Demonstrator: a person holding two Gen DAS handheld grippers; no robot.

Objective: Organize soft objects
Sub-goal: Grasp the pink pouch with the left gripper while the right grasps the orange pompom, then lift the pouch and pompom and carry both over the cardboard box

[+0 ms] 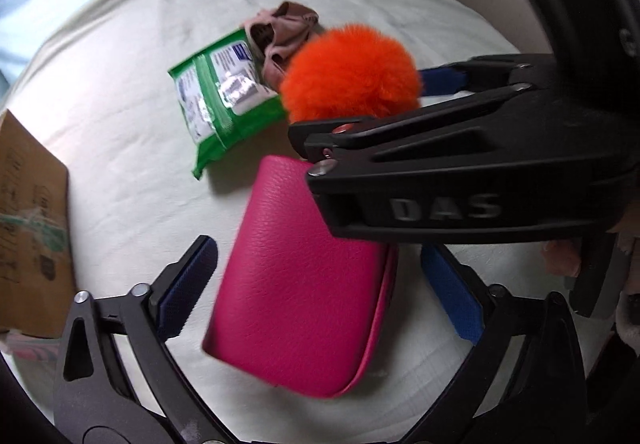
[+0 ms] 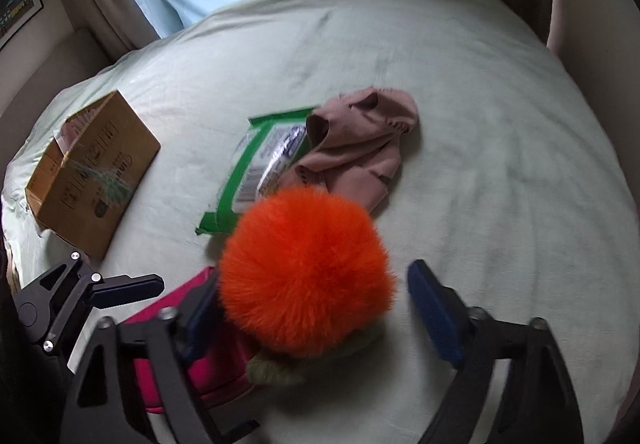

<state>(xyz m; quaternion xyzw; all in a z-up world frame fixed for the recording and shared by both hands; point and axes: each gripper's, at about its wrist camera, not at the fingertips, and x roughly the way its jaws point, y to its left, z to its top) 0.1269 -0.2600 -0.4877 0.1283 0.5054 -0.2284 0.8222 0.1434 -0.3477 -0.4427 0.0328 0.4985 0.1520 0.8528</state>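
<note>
Orange pom-pom [image 2: 306,270] sits on the bed [image 2: 480,164], right betw my right gripper [image 2: 308,308] fingers, which are spread wide, not yet touching the fur as far as I can tell. Pink pouch [image 1: 300,276] lies flat just beside it, framed by my left gripper [image 1: 316,276], fingers also spread, nothing pinched. So I judge the step as pre-grasp on both: right on the pom-pom, left on the pouch.

Next move, prob: close right fingers gently on the fluff. It'll squash a lot, so I'd need to bite near the core, else it slips. There's a tan furry bit under the pom-pom; can't tell what it is.

Around: green wipes pack [image 1: 222,100] just past the pom-pom, w/ a crumpled pink cloth [image 2: 360,148] lying partly over its far end. Cardboard box [image 2: 92,168] well off to the left on the bed, likely the drop spot.

In the way: my two grippers are crowded together, right one crossing above the pouch's corner in the left wrist view. Lifting both at once risks a knock.
</note>
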